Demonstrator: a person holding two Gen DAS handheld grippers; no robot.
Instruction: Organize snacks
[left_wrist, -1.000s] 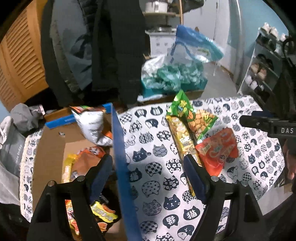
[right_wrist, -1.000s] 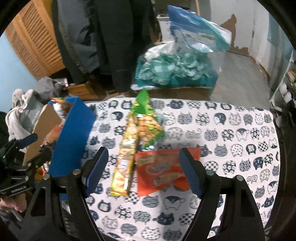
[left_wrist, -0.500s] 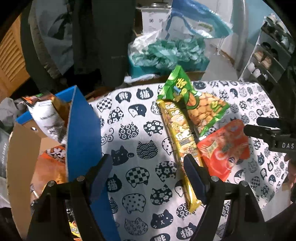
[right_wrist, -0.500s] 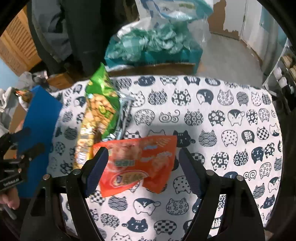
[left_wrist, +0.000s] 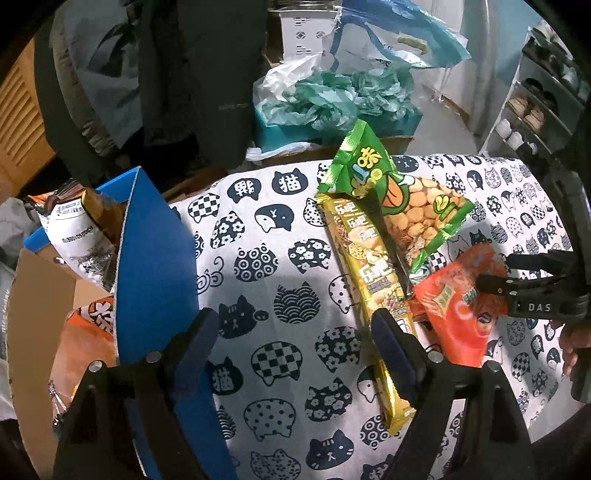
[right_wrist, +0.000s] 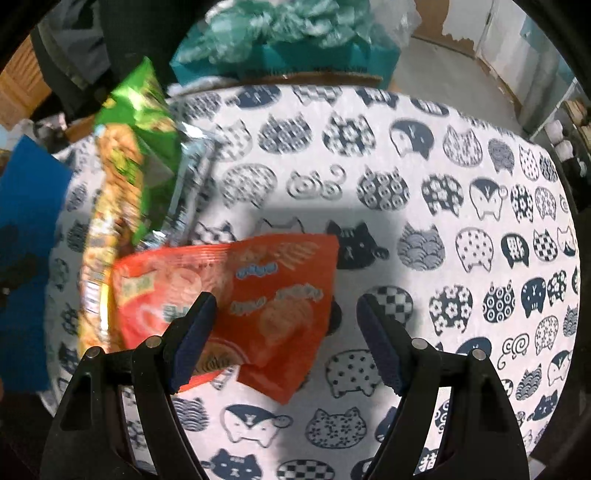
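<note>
Three snack packs lie on the cat-print tablecloth (left_wrist: 280, 266): a green bag (left_wrist: 391, 192), a long yellow pack (left_wrist: 369, 266) and an orange-red bag (left_wrist: 458, 310). My left gripper (left_wrist: 291, 332) is open above the cloth, its right finger over the yellow pack's lower part. My right gripper (right_wrist: 286, 317) is open, low over the orange-red bag (right_wrist: 258, 295), with the bag's right part between its fingers. The right gripper also shows in the left wrist view (left_wrist: 535, 288), over the orange-red bag.
A cardboard box with a blue flap (left_wrist: 151, 266) stands at the table's left and holds several snack bags (left_wrist: 77, 240). Behind the table are hanging dark coats (left_wrist: 207, 66), a teal bin with plastic bags (left_wrist: 332, 99) and a shoe rack (left_wrist: 535, 110).
Both grippers moved forward and lower toward the snacks. The left swung right, away from the box. The right came down over the orange-red bag.
</note>
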